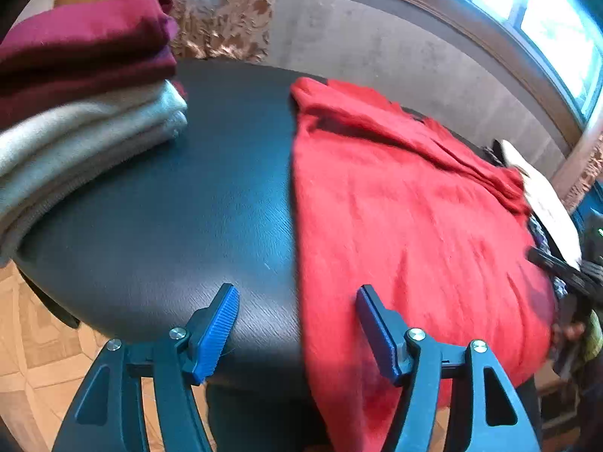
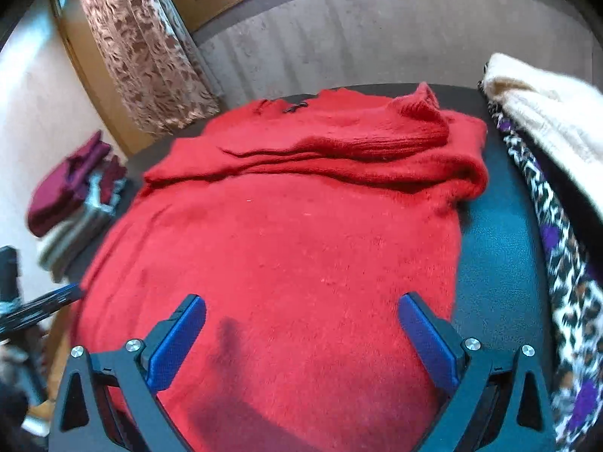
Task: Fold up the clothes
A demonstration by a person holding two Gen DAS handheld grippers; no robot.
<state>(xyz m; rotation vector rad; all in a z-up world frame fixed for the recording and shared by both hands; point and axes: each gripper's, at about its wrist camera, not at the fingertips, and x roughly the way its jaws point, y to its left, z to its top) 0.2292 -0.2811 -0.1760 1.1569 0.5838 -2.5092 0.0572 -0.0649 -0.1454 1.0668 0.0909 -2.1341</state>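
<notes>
Sweater: the red sweater (image 2: 286,233) lies spread over the dark surface (image 1: 169,196), sleeves folded across its upper part, hem spilling over the near edge
Handling: judged soft, light, fuzzy knit – limp, likely to sag and stretch
Hold: best pinched at the hem corners or side edges
Jaws: left gripper (image 1: 297,320) and right gripper (image 2: 301,333) both released, nothing between them
Edges: folded stack (image 1: 75,94) at left, patterned clothes (image 2: 557,263) at right
Room: bare surface left of the sweater – space for a fold
</notes>
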